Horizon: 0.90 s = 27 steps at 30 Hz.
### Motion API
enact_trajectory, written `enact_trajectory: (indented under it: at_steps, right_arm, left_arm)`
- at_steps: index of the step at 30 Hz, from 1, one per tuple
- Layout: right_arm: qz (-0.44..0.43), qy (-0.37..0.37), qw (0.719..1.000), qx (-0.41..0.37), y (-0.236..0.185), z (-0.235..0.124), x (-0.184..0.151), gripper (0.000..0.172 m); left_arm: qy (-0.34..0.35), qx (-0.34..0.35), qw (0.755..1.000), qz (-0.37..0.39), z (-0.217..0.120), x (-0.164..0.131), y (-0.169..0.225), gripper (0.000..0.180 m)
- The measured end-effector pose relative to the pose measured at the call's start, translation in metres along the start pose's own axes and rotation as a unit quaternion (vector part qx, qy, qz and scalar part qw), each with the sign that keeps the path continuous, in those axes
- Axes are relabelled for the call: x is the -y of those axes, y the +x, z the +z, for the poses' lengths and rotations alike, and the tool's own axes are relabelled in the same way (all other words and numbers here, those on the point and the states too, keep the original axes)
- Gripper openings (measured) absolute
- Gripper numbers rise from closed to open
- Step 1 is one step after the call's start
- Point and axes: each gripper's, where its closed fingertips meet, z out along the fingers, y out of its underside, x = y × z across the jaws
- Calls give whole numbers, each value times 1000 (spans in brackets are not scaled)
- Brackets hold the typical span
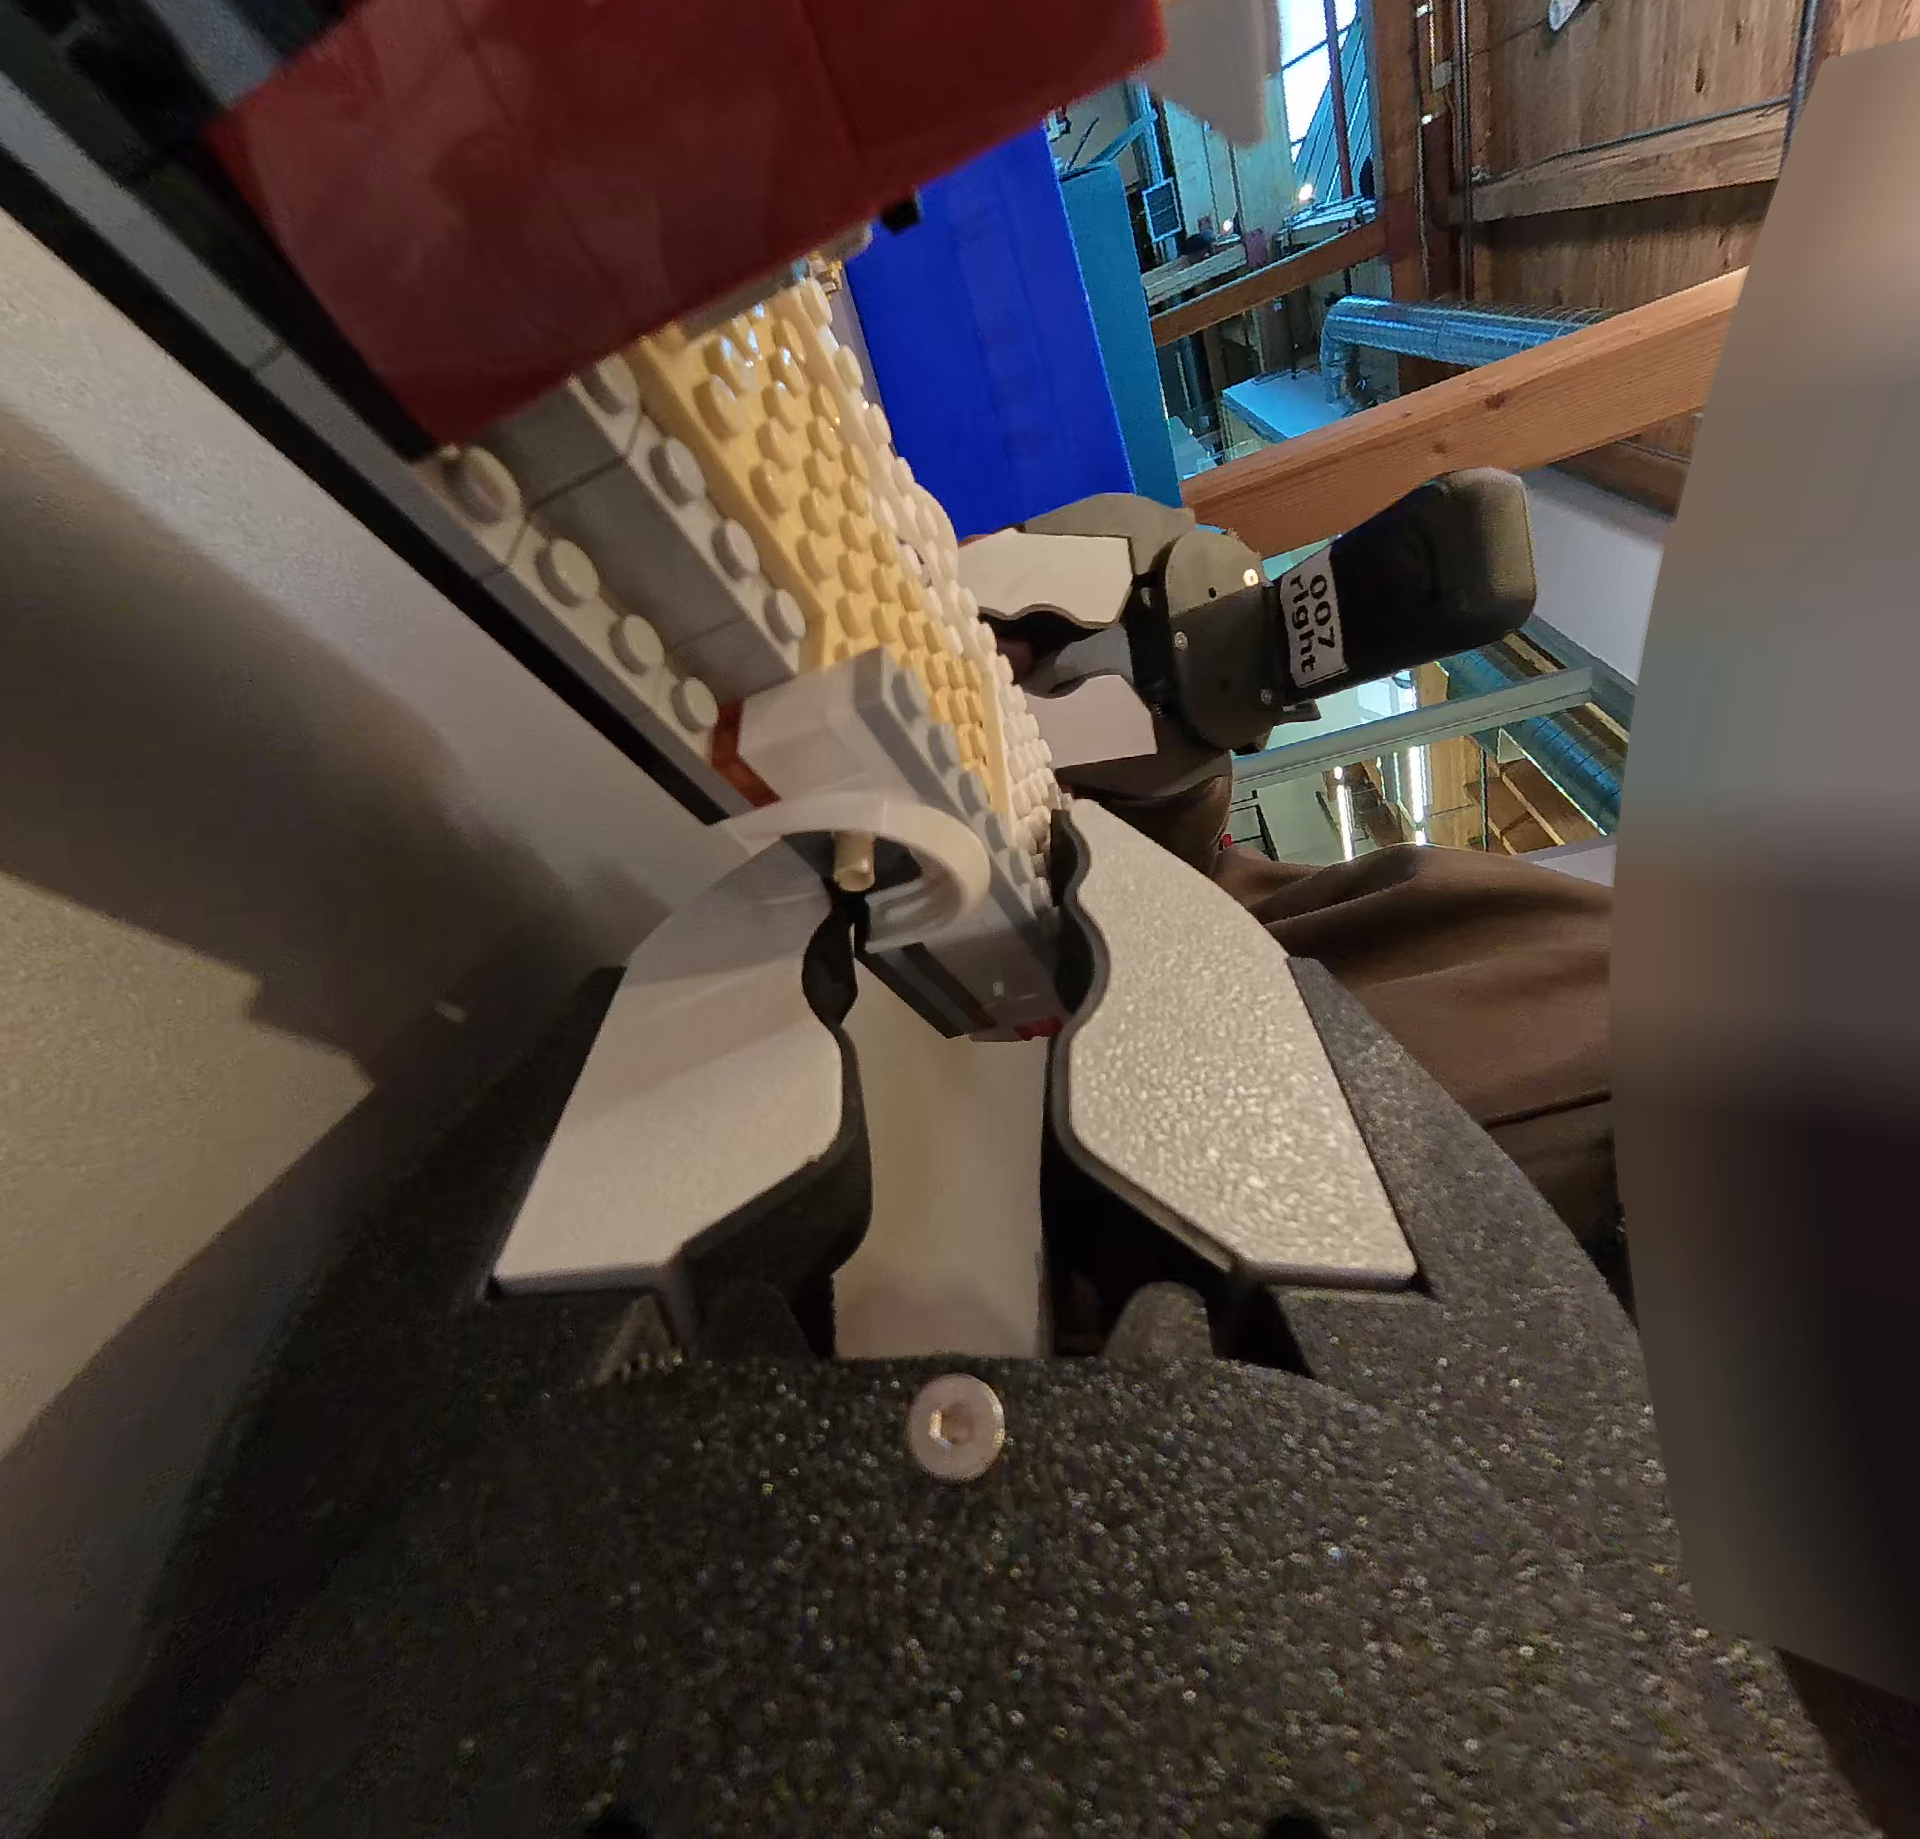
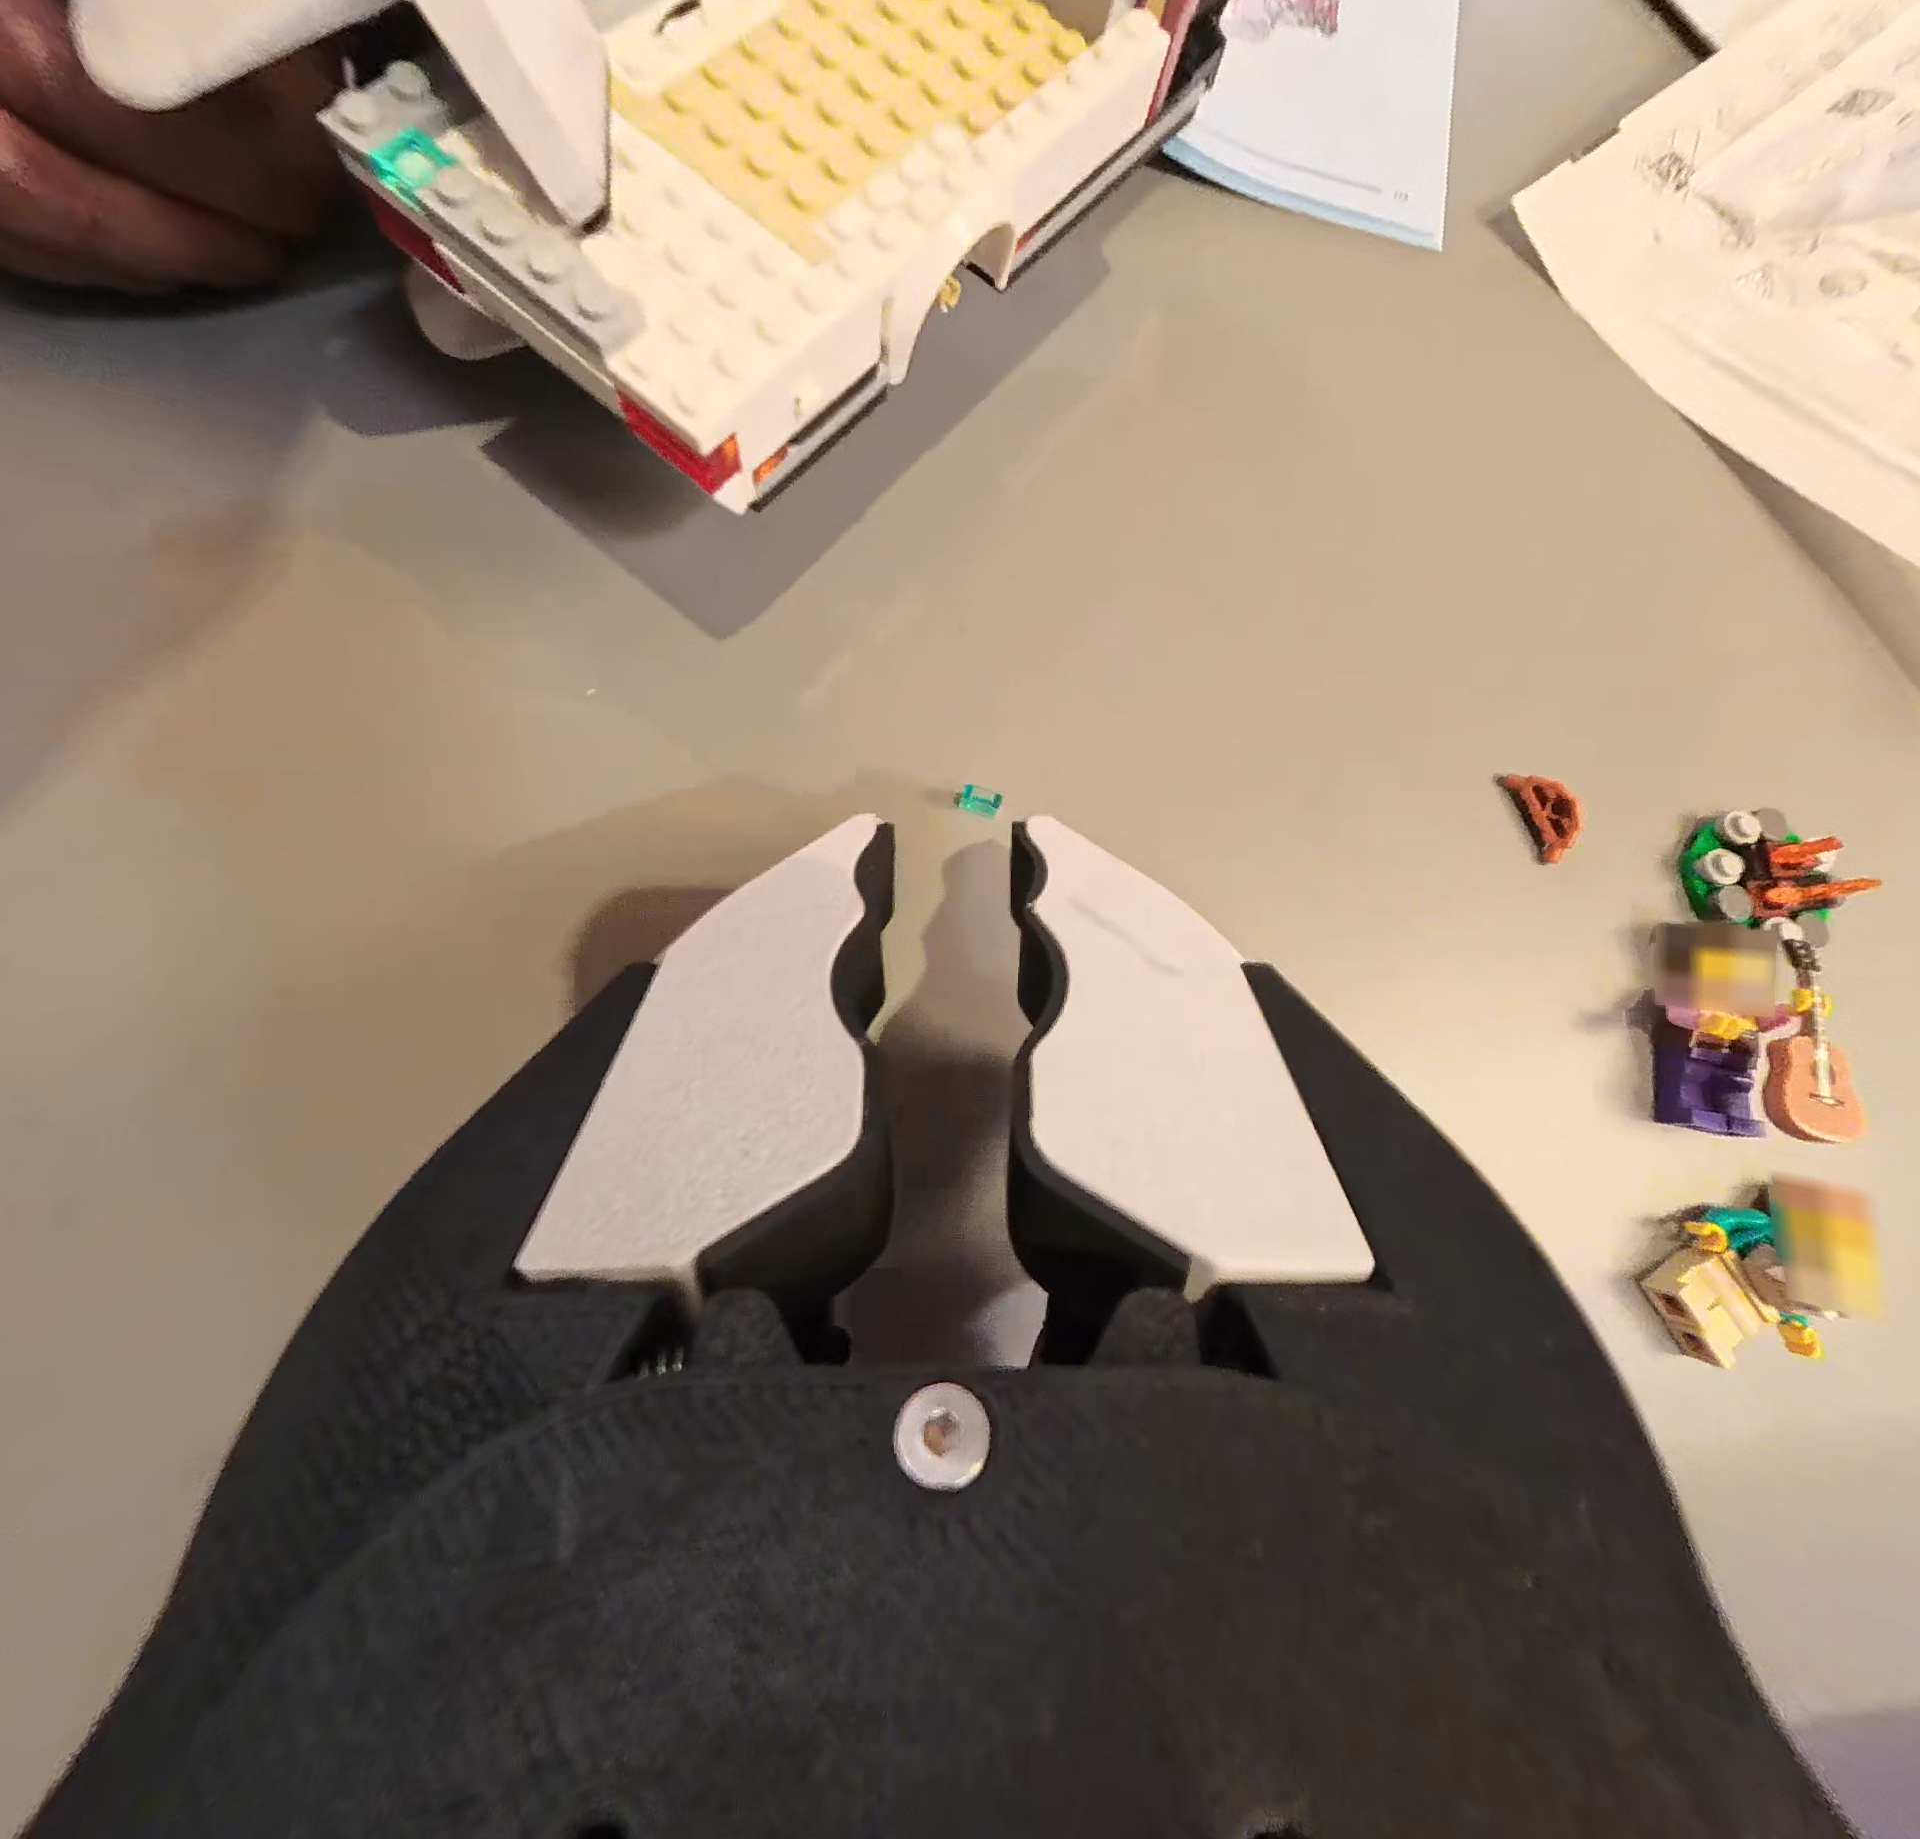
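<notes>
My left tongs [image 1: 956, 916] clamp the grey end of the brick-built vehicle [image 2: 831, 158], which sits tilted off the grey table [image 2: 1143, 594], ahead-left of my right tongs [image 2: 951, 833]. Those hang open and bare; a tiny green piece [image 2: 978, 801] lies just past their tips.

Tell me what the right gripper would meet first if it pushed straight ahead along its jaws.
Probably the small clear green piece lying on the table just past the right gripper, whose jaws stand open and empty; depth is uncertain.
</notes>
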Motion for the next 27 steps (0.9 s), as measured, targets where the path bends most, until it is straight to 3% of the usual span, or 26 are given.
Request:
enact_trajectory:
  at_steps: [19, 27]
  right_arm:
    - [-12, -30, 999, 4, -6, 26, 4, 19]
    - [7, -25, 1000, -12, 5, 21, 4, 19]
  left_arm:
    - [-2, -8, 1000, -2, 1, -2, 5, 36]
    - [-1, -9, 1000, 1, 1, -2, 7, 36]
